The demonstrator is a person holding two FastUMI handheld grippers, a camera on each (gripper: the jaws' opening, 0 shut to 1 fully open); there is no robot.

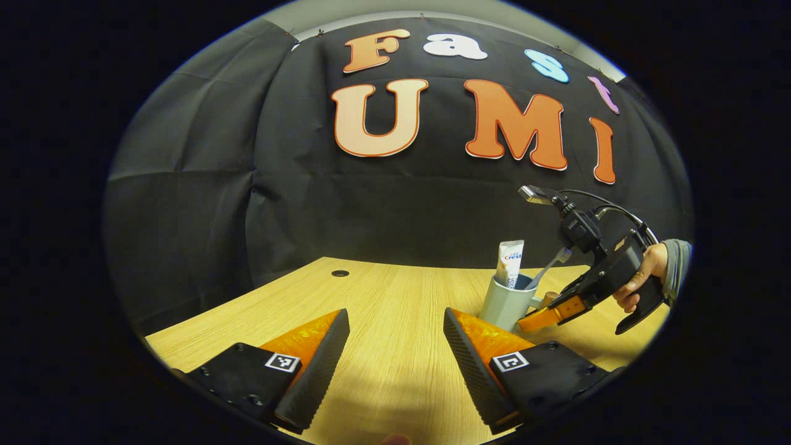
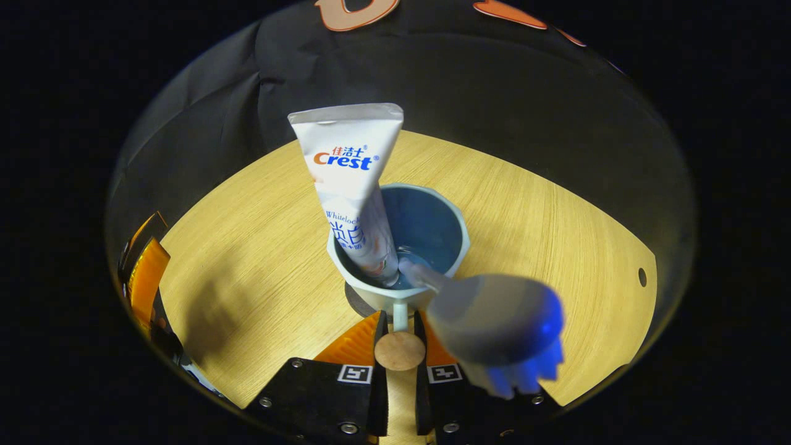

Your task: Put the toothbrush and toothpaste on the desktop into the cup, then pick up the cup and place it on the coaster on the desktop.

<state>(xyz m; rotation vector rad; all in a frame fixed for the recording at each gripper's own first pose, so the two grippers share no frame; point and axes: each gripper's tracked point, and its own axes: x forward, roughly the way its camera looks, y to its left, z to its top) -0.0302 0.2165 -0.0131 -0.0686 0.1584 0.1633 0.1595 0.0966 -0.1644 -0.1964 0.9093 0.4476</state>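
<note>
Upright in the cup (image 2: pixel 401 247) lean toothpaste (image 2: pixel 352 185) and toothbrush (image 2: pixel 494 327), the brush head looming over the right gripper (image 2: pixel 400 321), whose narrow jaws pinch the cup's handle (image 2: pixel 400 316); the left gripper (image 1: pixel 395 346) gapes wide, holding nothing, over the desk (image 1: pixel 395 290).

Recording booth, not home: creased black cloth wall (image 1: pixel 204 185) backs light wood-grain desktop (image 1: pixel 395 303) with round cable hole (image 1: pixel 340 273), both beyond left gripper's fingers; bare pale ceiling strip above.
</note>
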